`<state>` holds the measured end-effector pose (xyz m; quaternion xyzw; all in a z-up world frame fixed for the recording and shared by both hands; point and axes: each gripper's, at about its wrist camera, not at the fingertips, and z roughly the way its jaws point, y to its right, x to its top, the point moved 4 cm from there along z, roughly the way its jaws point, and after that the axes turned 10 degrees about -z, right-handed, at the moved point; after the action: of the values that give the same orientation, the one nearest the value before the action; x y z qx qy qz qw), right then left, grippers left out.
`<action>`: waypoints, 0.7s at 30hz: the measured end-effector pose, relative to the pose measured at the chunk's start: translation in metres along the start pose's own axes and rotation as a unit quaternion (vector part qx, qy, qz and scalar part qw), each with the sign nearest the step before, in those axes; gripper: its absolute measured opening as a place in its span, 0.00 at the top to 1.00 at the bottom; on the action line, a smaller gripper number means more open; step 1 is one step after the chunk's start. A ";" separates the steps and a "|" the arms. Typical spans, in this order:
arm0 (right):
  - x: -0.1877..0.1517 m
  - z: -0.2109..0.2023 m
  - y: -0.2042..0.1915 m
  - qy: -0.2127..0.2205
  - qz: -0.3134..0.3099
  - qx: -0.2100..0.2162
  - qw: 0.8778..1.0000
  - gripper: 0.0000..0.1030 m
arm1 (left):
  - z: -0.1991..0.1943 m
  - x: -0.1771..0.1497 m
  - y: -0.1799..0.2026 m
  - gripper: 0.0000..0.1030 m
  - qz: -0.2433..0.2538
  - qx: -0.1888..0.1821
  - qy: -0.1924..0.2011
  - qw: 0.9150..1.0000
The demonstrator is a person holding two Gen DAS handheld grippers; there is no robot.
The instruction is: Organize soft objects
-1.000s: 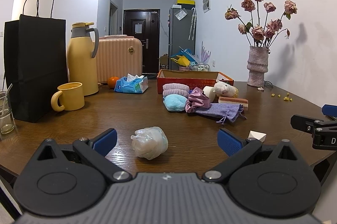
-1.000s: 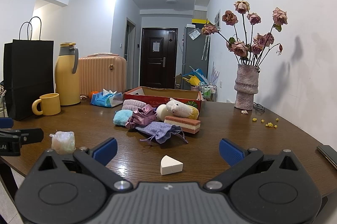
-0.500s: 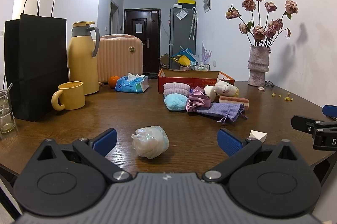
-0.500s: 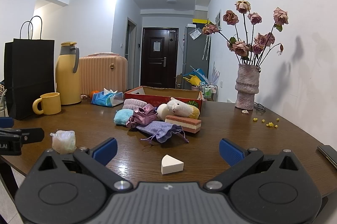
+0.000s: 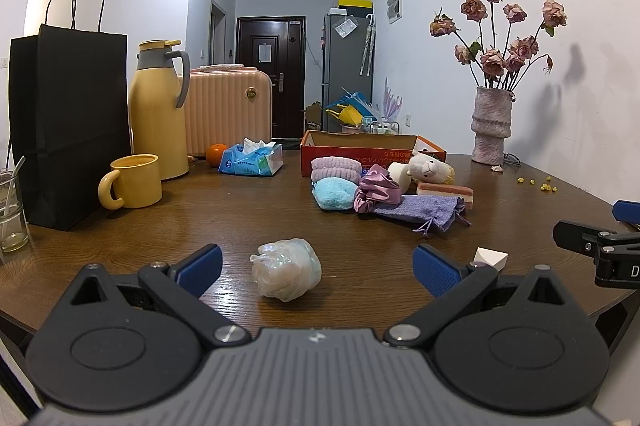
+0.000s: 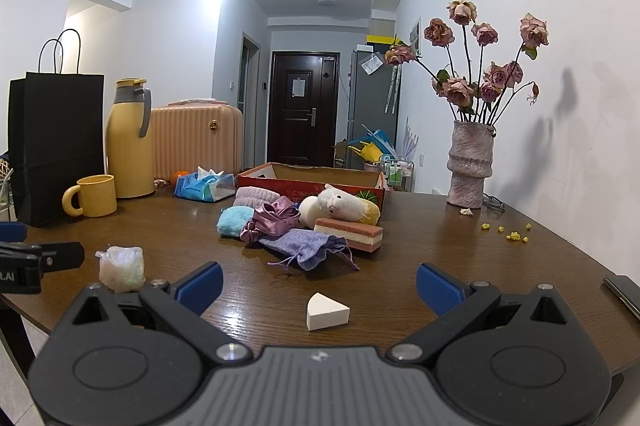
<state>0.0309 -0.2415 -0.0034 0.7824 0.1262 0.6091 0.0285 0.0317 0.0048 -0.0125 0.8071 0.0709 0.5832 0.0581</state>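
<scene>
My left gripper is open, and a crumpled translucent plastic wad lies on the table between its fingertips. My right gripper is open, with a white wedge sponge lying just ahead between its fingers. Farther back lies a pile of soft things: a blue puff, a pink towel roll, a purple scrunchie, a lavender drawstring pouch, a plush sheep and a layered pink sponge. An open red cardboard box stands behind the pile.
On the left stand a black paper bag, a yellow thermos, a yellow mug, a glass, a tissue pack and an orange. A vase of dried roses stands at the back right. A phone lies at the right edge.
Both grippers have shifted very slightly; the objects have not moved and both grippers stay open.
</scene>
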 end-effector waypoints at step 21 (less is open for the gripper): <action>-0.005 0.004 -0.003 -0.011 0.002 0.004 1.000 0.00 | 0.000 0.000 -0.001 0.00 0.000 -0.001 0.000 1.000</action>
<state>0.0330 -0.2399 -0.0100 0.7894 0.1265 0.6002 0.0257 0.0319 0.0053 -0.0126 0.8070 0.0702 0.5834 0.0590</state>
